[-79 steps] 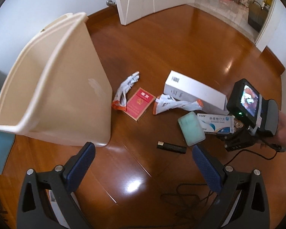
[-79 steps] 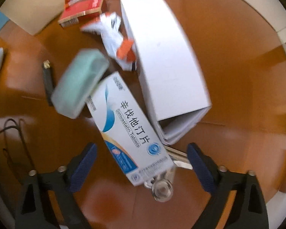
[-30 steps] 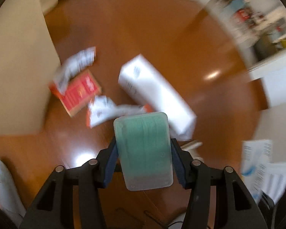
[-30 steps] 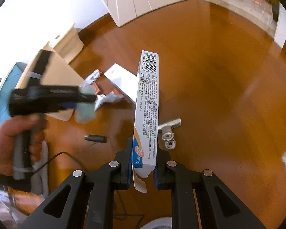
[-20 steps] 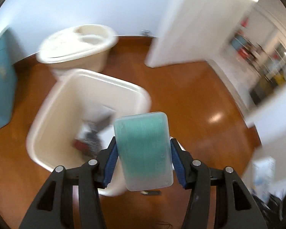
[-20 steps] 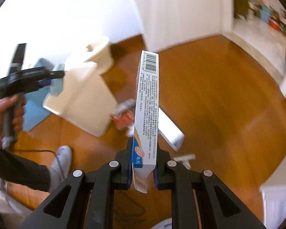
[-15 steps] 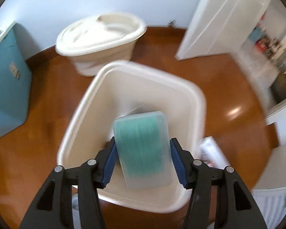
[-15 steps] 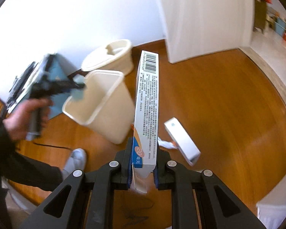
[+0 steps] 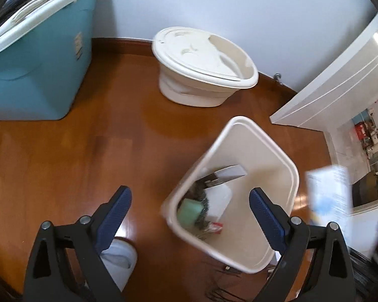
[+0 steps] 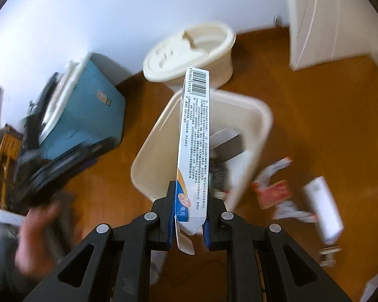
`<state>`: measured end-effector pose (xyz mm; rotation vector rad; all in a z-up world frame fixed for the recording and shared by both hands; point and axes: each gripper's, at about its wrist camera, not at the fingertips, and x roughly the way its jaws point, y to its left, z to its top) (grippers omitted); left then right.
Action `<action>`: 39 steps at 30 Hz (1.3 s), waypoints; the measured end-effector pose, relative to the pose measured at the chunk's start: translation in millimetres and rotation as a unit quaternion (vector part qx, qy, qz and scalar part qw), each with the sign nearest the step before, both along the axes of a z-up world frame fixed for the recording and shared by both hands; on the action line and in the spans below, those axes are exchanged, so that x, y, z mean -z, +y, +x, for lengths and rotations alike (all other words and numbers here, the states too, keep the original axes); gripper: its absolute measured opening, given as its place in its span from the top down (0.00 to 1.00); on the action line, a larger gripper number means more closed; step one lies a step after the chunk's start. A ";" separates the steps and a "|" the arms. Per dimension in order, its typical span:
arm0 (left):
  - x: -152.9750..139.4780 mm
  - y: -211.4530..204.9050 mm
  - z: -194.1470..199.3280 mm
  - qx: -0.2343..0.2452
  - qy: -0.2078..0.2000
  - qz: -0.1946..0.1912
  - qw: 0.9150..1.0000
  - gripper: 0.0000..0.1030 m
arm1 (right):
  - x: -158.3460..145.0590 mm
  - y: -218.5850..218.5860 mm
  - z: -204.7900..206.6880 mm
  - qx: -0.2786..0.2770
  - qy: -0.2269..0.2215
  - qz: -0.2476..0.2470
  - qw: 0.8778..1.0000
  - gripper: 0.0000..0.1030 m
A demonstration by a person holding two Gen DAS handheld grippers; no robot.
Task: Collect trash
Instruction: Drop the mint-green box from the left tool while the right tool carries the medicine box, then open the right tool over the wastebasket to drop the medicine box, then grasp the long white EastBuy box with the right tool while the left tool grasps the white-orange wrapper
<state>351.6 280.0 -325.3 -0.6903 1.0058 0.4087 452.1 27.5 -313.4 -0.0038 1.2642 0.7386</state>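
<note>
The cream trash bin [image 9: 284,156] stands open on the wood floor, with the green sponge-like pack [image 9: 190,207] lying inside among other trash. My left gripper [image 9: 189,211] is open and empty above the bin's left side. My right gripper [image 10: 189,216] is shut on the white and blue medicine box [image 10: 192,136], held upright over the bin [image 10: 151,156]. The box shows blurred in the left wrist view [image 9: 327,193]. A red packet [image 10: 274,192], torn wrappers [image 10: 293,212] and a long white box [image 10: 323,211] lie on the floor to the right of the bin.
A cream lidded pot [image 9: 204,63] stands by the wall behind the bin. A teal storage box [image 9: 35,68] stands at the left. A white door [image 9: 340,83] is at the right. A metal clip [image 10: 328,253] lies near the white box.
My left gripper opened and the green pack dropped into the bin. My right gripper carried the medicine box from over the floor to above the bin.
</note>
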 end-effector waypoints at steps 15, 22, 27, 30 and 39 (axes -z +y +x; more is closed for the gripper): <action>-46.7 -40.4 -4.7 0.051 -0.052 0.060 0.996 0.07 | 31.1 8.0 -2.3 -0.023 0.068 -0.032 0.997 0.39; -45.1 -166.5 11.2 0.196 -0.088 0.110 0.970 0.07 | 50.1 -161.6 6.3 -0.023 -0.042 -0.175 0.983 0.25; -7.2 -245.6 15.7 0.293 -0.078 0.158 0.940 0.07 | 155.6 -224.8 29.4 -0.043 -0.010 -0.257 0.966 0.25; 23.1 -272.1 21.3 0.336 -0.060 0.181 0.922 0.07 | 210.0 -233.8 33.0 -0.070 0.006 -0.258 0.964 0.25; 101.5 -325.7 36.7 0.427 -0.016 0.247 0.870 0.00 | 313.3 -223.9 62.1 -0.133 -0.031 -0.299 0.944 0.12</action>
